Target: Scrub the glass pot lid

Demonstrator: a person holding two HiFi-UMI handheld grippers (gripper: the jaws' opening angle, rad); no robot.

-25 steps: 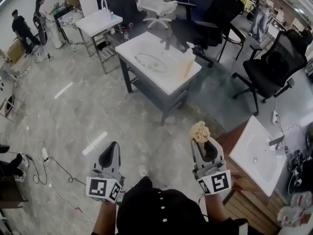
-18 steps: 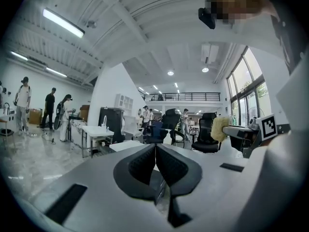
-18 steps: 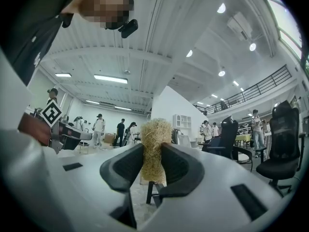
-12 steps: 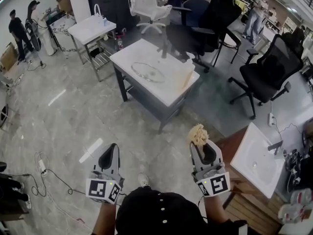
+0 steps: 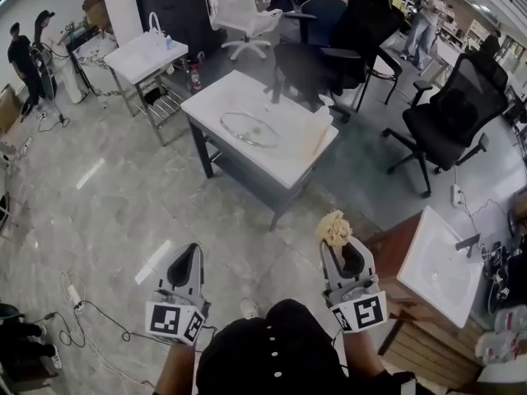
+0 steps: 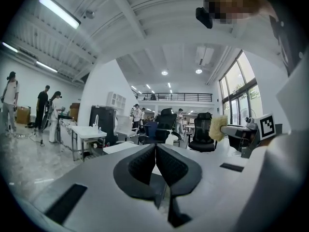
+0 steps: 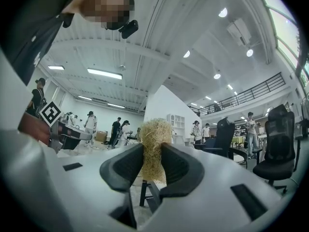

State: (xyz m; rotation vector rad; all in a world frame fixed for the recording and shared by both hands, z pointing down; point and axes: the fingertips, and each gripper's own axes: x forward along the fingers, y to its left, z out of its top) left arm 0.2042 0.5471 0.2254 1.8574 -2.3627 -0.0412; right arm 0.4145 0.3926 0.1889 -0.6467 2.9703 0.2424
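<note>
Head view: the lid (image 5: 249, 129) lies flat on a table (image 5: 212, 95), well ahead of both claws and between their lines. The left claw (image 5: 184, 252) is empty; the right claw (image 5: 333, 241) holds a scrubber (image 5: 334, 226).

Left gripper view: jaws pressed together on nothing.

Right gripper view: jaws clamp the soft fibrous scrubber.

The glass is likely stiff, slick and breakable, so steady its rim lightly.

Clear glass lid (image 5: 249, 129) lies seemingly flat on table (image 5: 273, 160).
</note>
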